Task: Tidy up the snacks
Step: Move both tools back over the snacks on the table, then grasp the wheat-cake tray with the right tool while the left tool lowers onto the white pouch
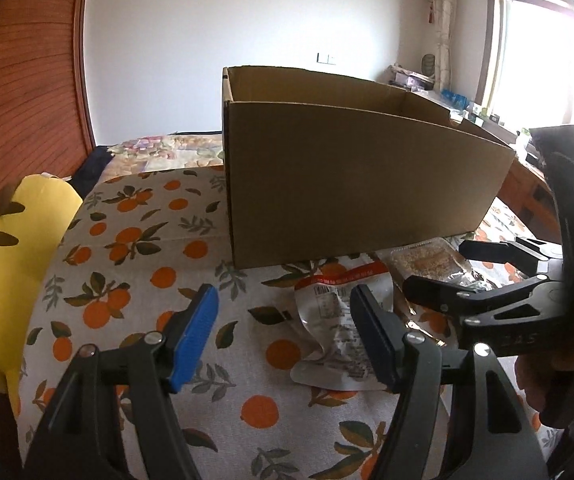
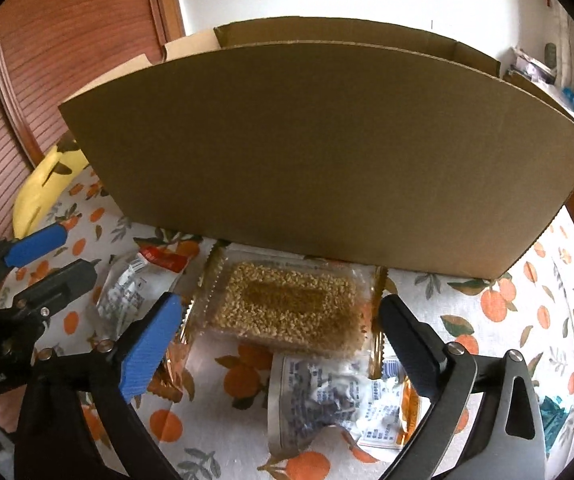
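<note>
Fingers of the right gripper (image 2: 279,334) spread wide, straddling the clear-wrapped golden grain-cake packet (image 2: 291,304) before the brown cardboard box (image 2: 307,152), ready to grasp it.

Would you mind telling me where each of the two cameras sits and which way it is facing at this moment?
Left wrist view: rides the left gripper, looking forward and down over the orange-print cloth to the cardboard box; its open jaws straddle a white snack pouch, and the right gripper enters from the right.
Right wrist view: rides the right gripper, looking down at the clear grain snack pack before the box; jaws wide open, nothing gripped; the left gripper shows at left.
Shared: box, cloth, grain pack, yellow plush.
</note>
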